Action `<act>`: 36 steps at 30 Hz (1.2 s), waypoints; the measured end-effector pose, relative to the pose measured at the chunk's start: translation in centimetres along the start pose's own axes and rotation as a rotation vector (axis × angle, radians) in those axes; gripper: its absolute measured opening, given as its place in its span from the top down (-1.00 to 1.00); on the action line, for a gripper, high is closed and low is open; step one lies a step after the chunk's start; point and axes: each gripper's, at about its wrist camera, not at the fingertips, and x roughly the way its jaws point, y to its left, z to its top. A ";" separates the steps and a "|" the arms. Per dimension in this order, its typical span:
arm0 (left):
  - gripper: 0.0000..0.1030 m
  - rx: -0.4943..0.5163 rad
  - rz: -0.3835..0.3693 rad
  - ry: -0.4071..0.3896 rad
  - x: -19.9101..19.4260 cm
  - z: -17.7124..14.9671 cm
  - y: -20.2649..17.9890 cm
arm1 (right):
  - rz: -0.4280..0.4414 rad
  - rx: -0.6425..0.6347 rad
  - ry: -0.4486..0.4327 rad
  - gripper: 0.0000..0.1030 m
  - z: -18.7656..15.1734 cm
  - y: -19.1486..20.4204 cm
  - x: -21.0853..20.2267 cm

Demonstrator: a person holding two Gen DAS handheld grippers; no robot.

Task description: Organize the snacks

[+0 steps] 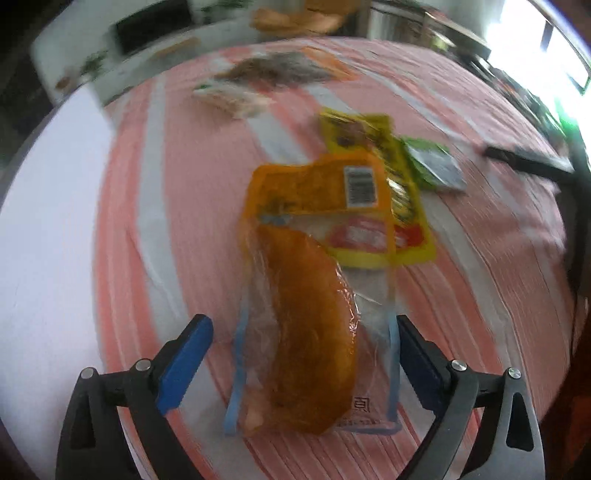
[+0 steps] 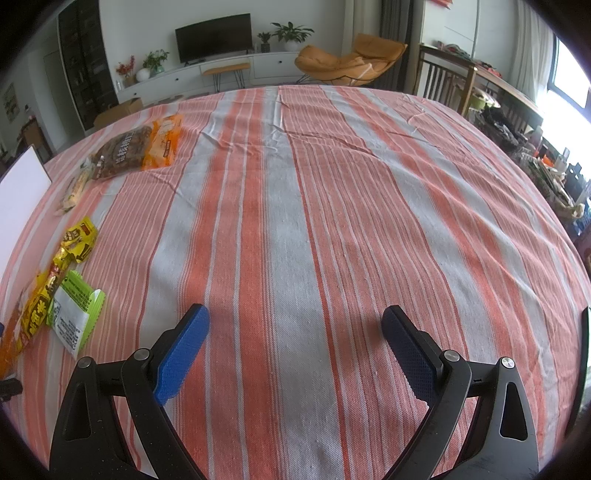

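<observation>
A tabletop (image 2: 332,221) under an orange-and-grey striped cloth fills the foreground. Behind it, a white wall carries a dark television (image 2: 213,38) above a long white cabinet (image 2: 207,74) with potted plants (image 2: 291,33). An orange lounge chair (image 2: 343,61) sits to the right, a dark tall shelf unit (image 2: 83,62) to the left. Bright daylight pours through a window (image 2: 570,74) at far right.

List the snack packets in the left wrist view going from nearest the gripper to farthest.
Orange packet → yellow packet → white packet → brown packet.
</observation>
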 end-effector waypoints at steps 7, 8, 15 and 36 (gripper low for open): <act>-0.98 -0.322 0.102 -0.116 0.2 -0.1 3.2 | 0.000 0.000 0.000 -0.88 0.1 0.2 0.1; -1.00 -0.312 0.123 -0.117 0.4 -0.1 2.8 | 0.000 0.000 0.000 -0.88 0.0 0.1 0.0; -1.00 -0.279 0.145 -0.174 0.6 -0.6 2.3 | 0.000 0.000 0.000 -0.88 0.1 0.1 0.0; -1.00 -0.287 0.154 -0.183 0.5 -0.5 2.2 | -0.001 -0.001 0.000 -0.88 0.0 0.3 0.0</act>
